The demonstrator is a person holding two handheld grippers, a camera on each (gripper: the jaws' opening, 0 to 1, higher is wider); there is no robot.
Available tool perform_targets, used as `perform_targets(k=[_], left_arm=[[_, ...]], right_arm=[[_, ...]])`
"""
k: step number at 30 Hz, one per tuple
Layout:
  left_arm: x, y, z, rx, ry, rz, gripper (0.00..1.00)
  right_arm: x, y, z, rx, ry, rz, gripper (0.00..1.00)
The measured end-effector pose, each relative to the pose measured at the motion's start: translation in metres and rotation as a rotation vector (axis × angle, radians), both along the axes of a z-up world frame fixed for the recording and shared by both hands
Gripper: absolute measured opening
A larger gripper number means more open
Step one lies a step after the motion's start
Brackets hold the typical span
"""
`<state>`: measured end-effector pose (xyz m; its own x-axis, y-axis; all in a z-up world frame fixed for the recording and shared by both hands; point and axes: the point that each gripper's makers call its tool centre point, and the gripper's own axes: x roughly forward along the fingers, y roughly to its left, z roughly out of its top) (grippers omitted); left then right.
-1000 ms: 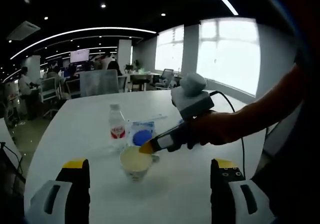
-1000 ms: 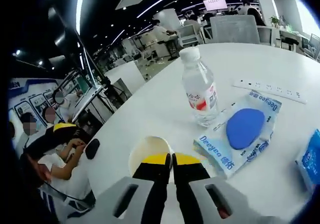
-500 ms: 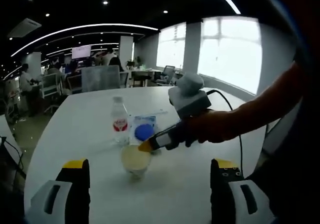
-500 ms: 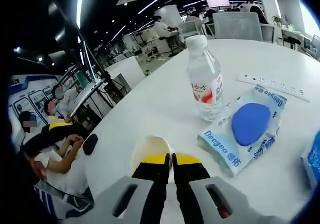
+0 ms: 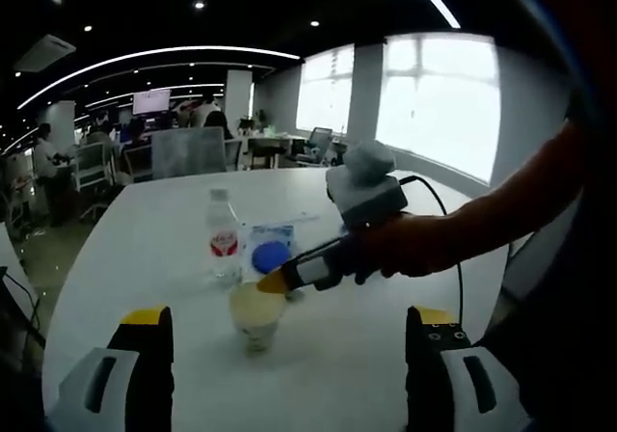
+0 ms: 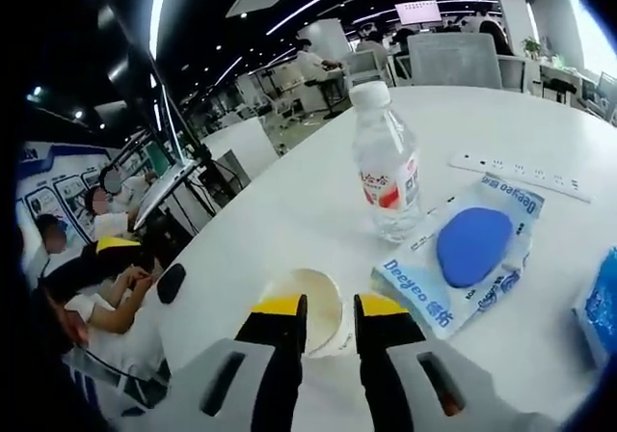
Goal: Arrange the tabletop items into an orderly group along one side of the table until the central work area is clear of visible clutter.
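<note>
A cream paper cup (image 5: 253, 316) stands on the white table (image 5: 145, 239), in front of a water bottle (image 5: 223, 244) with a red label and a white packet showing a blue disc (image 5: 271, 255). My right gripper (image 5: 273, 283), held in a hand, comes in from the right with its yellow tips at the cup's rim. In the right gripper view the right gripper (image 6: 330, 305) is open, its jaws a little apart on either side of the cup (image 6: 310, 307) wall. My left gripper (image 5: 289, 318) is open wide, near the table's edge, with nothing in it.
Behind the cup in the right gripper view are the bottle (image 6: 386, 172), the packet (image 6: 472, 249), a white power strip (image 6: 521, 176) and a blue pack (image 6: 603, 297) at the right edge. Office chairs and desks stand beyond the table.
The right gripper's jaws were shut on the cup's rim and have now parted, letting go of it. The left gripper has stayed open and still.
</note>
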<state>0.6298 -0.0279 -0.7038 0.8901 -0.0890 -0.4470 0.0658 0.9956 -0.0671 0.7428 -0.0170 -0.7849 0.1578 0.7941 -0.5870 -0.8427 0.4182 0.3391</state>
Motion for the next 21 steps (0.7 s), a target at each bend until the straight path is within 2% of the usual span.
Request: perform_targets(k=[4, 11, 21], left_arm=[[0.002, -0.001, 0.001, 0.000, -0.003, -0.007, 0.99], [0.013, -0.011, 0.004, 0.005, -0.009, -0.033, 0.99], [0.028, -0.026, 0.008, 0.007, -0.015, -0.082, 0.99]], right_arm=[[0.000, -0.004, 0.009, 0.022, -0.005, -0.011, 0.21], [0.008, -0.013, 0.020, 0.062, -0.031, -0.038, 0.31], [0.030, -0.048, 0.038, 0.119, -0.079, -0.118, 0.43]])
